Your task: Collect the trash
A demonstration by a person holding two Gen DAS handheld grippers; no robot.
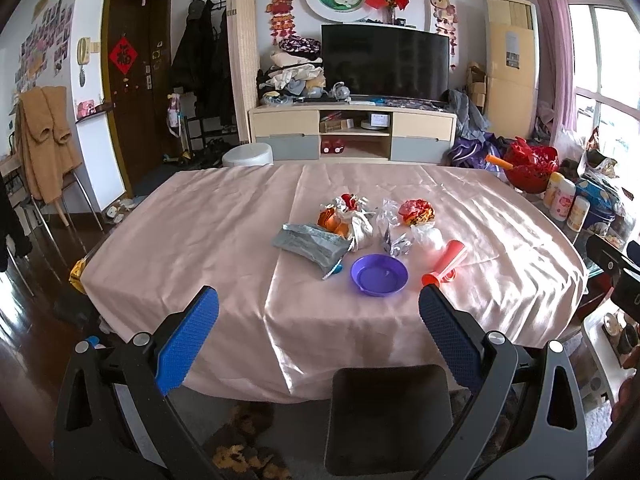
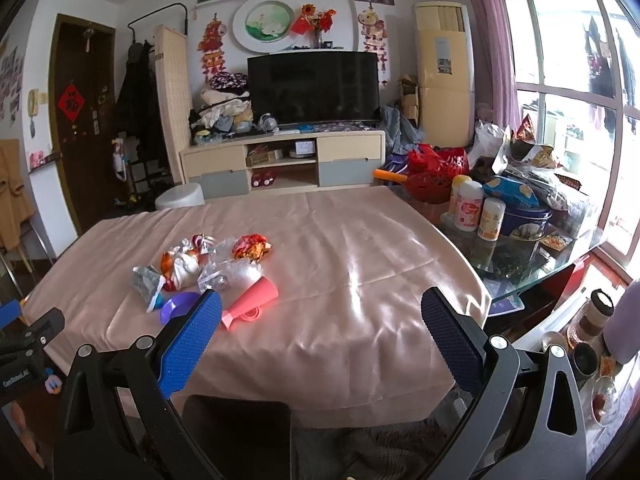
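A heap of trash lies mid-table on the pink cloth (image 1: 224, 216): a grey foil bag (image 1: 310, 242), orange and white wrappers (image 1: 348, 218), clear crinkled plastic (image 1: 394, 228) and a red-yellow wrapper (image 1: 416, 212). A purple dish (image 1: 379, 275) and a pink horn (image 1: 446, 262) lie in front of it. My left gripper (image 1: 318, 300) is open and empty, held above the near table edge. My right gripper (image 2: 320, 304) is open and empty, to the right of the heap (image 2: 208, 264), purple dish (image 2: 178, 306) and horn (image 2: 250, 302).
A dark chair back (image 1: 390, 412) stands at the near table edge. Bottles (image 2: 476, 208), a blue tin (image 2: 524, 216), snack bags and a red basket (image 2: 436, 172) crowd the glass table end at right. A TV cabinet (image 1: 352, 132) stands behind.
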